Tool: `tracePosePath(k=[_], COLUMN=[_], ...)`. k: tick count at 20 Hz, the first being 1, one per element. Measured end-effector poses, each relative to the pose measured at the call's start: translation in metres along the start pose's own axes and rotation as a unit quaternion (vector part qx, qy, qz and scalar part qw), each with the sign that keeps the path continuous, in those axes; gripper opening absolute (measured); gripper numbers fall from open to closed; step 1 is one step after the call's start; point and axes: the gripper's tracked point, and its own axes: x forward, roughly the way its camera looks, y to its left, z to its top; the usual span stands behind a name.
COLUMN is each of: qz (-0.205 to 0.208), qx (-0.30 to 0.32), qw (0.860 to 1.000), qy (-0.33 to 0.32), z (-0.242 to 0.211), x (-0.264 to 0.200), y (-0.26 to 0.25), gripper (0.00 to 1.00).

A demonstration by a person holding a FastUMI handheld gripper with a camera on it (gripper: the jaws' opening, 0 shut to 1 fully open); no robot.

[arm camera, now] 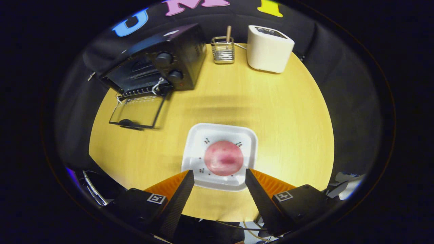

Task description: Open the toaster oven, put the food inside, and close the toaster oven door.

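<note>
The toaster oven at ten o'clock already stood with its door dropped open, while the food lay unlifted on its plate just ahead of the gripper, whose fingers were spread apart and empty, so loading and closing remained.

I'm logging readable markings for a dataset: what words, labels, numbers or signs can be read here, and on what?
None can be read.
Black toaster oven with its glass door open: dial markings too blurred.
White square plate: small printed motifs, not text.
Open gripper: square coded tags, no words.
</note>
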Motion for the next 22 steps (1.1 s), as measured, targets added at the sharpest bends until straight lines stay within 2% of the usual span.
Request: tracePosePath(k=[4, 6, 7, 8, 9, 10, 11, 13, 14, 16, 17, 18, 22], qz=[0.0, -0.003, -0.004, -0.004, -0.004, -0.006, -0.01, -0.012, -0.002, 0.031, 0.05, 0.073, 0.141], qx=[0.034, 0.043, 0.045, 0.045, 0.043, 0.04, 0.036, 0.033, 0.031, 0.023, 0.03, 0.047, 0.131], qw=[0.999, 0.998, 0.997, 0.996, 0.996, 0.996, 0.995, 0.994, 0.994, 0.995, 0.995, 0.993, 0.979], qy=[0.036, 0.056, 0.065, 0.072, 0.079, 0.085, 0.091, 0.103, 0.108, 0.09, 0.081, 0.08, 0.065], z=[0.003, 0.004, 0.004, 0.002, 0.002, 0.0, 0.0, -0.005, -0.01, -0.005, -0.008, 0.0, -0.016], x=[0.026, 0.038, 0.043, 0.046, 0.051, 0.056, 0.06, 0.067, 0.066, 0.061, 0.08, 0.069, 0.067], y=[-0.034, -0.045, -0.047, -0.049, -0.049, -0.05, -0.052, -0.051, -0.05, -0.046, -0.048, -0.046, -0.047], gripper=[0.98, 0.88, 0.8, 0.76, 0.66, 0.62, 0.47, 0.27, 0.2, 0.18, 0.1, 0.06, 0.05])
